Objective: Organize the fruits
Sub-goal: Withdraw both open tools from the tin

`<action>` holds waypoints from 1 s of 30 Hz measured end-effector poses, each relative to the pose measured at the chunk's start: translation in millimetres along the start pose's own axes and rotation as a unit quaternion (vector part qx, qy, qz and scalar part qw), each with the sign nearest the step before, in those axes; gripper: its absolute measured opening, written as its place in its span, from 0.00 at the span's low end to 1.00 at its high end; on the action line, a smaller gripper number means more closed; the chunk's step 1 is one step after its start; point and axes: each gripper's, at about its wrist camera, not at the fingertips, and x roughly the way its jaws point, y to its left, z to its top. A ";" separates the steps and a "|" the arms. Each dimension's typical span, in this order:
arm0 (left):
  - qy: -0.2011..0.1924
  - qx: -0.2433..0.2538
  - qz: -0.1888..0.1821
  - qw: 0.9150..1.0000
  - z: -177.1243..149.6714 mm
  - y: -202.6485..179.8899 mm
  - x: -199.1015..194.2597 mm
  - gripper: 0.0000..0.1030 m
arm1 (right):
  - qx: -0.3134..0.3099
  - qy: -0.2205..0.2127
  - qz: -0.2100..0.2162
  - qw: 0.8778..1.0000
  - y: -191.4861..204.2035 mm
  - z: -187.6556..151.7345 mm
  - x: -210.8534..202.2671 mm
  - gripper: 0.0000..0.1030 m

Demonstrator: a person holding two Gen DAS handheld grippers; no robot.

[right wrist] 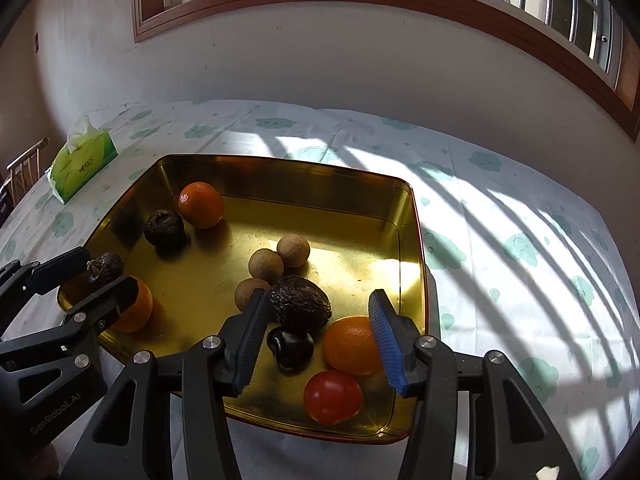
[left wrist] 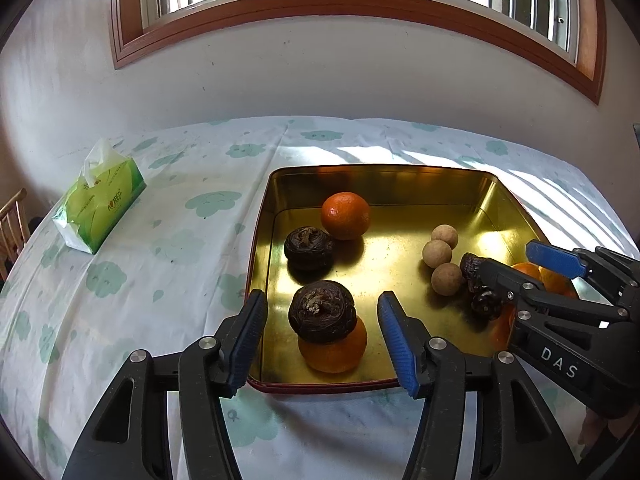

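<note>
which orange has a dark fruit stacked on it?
The near-left orange, between the left gripper fingers. A dark wrinkled fruit sits on top; the other oranges carry nothing.

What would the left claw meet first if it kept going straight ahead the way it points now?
Probably the dark wrinkled fruit perched on an orange inside the gold tray; it sits between the open left claw, though depth is unclear.

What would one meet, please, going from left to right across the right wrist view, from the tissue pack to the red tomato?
Tissue pack → far dark wrinkled fruit → far orange → glossy dark fruit → red tomato.
</note>
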 end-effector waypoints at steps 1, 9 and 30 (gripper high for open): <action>0.000 -0.002 0.001 1.000 0.2 1.3 -1.5 0.57 | 0.002 -0.003 -0.001 1.000 0.8 0.0 -2.6 0.53; -0.009 -0.011 0.003 1.000 -2.0 4.7 -18.9 0.57 | 0.017 -0.014 -0.012 1.000 4.2 -2.3 -25.3 0.54; -0.015 -0.022 0.066 0.997 -35.9 13.7 -67.9 0.57 | 0.056 -0.020 -0.033 0.998 7.3 -44.7 -87.4 0.54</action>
